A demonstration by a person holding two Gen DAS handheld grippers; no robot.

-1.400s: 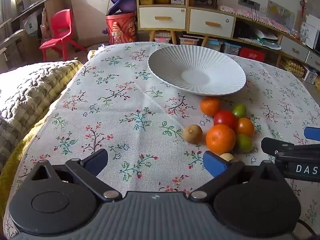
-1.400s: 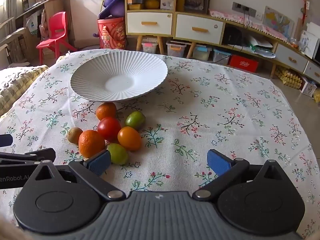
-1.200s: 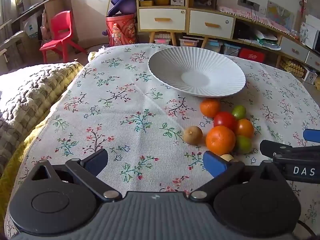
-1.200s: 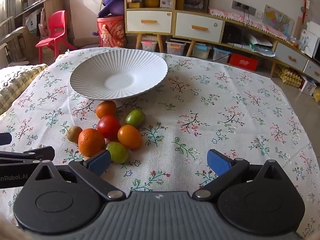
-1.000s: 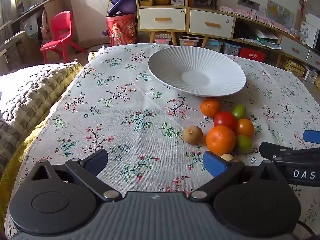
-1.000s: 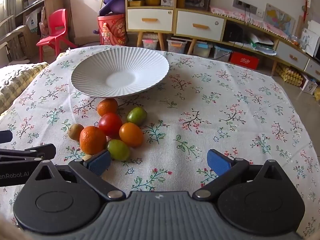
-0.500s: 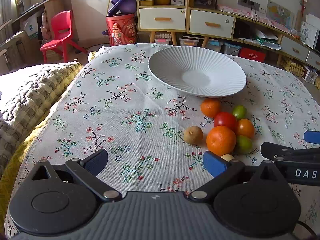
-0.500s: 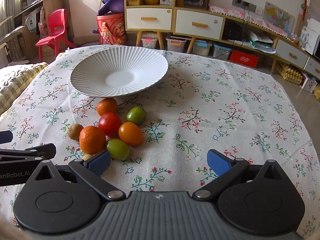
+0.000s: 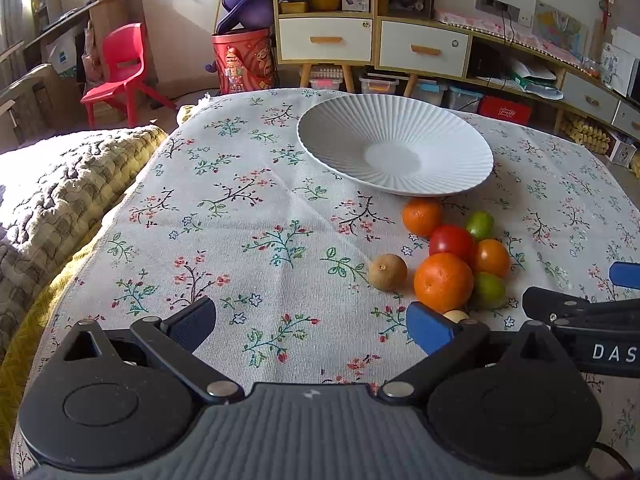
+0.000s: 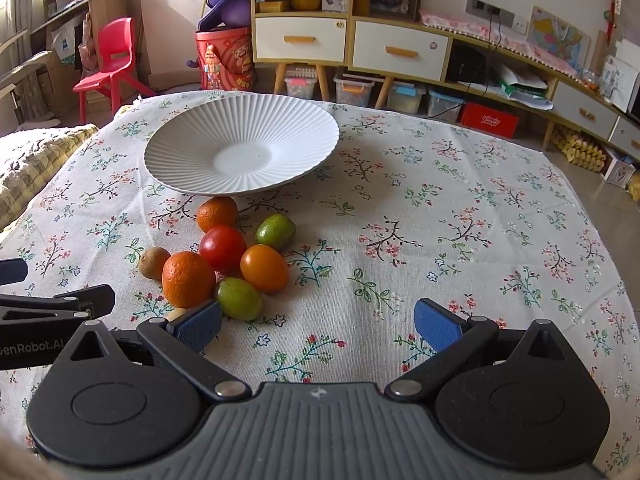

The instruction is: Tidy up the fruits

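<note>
Eight small fruits sit bunched on the floral tablecloth (image 10: 460,208), just in front of the white ribbed plate (image 10: 240,120), which holds nothing. The plate is toward the far edge of the table, a bit left of centre in my right view.

Fruit cluster, far to near: small orange (image 10: 217,213) just beside the plate's near rim; red tomato (image 10: 222,248) behind the big orange (image 10: 187,279); far green fruit (image 10: 275,231) on the right of the bunch; orange tomato (image 10: 264,267) touching the red one; near green fruit (image 10: 239,298) closest to my right tongs. Brown kiwi-like fruit (image 10: 153,262) sits slightly apart on the left side of the bunch. A pale small fruit (image 9: 456,315) peeks out just behind my left tongs' right pad; mostly hidden, can't tell what it is.

My left gripper (image 9: 310,320) is spread wide, holding nothing, over bare cloth near the near edge, the fruit off to its right. My right gripper (image 10: 318,322) is also spread wide, holding nothing, its left pad just beside the near green fruit; touching or not, can't tell. Each tong shows at the side of the other's view.

Knitted blanket (image 9: 52,184) lies off the left edge of the table. Red chair (image 10: 110,56) and cabinet with drawers (image 10: 348,40) stand in the background.
</note>
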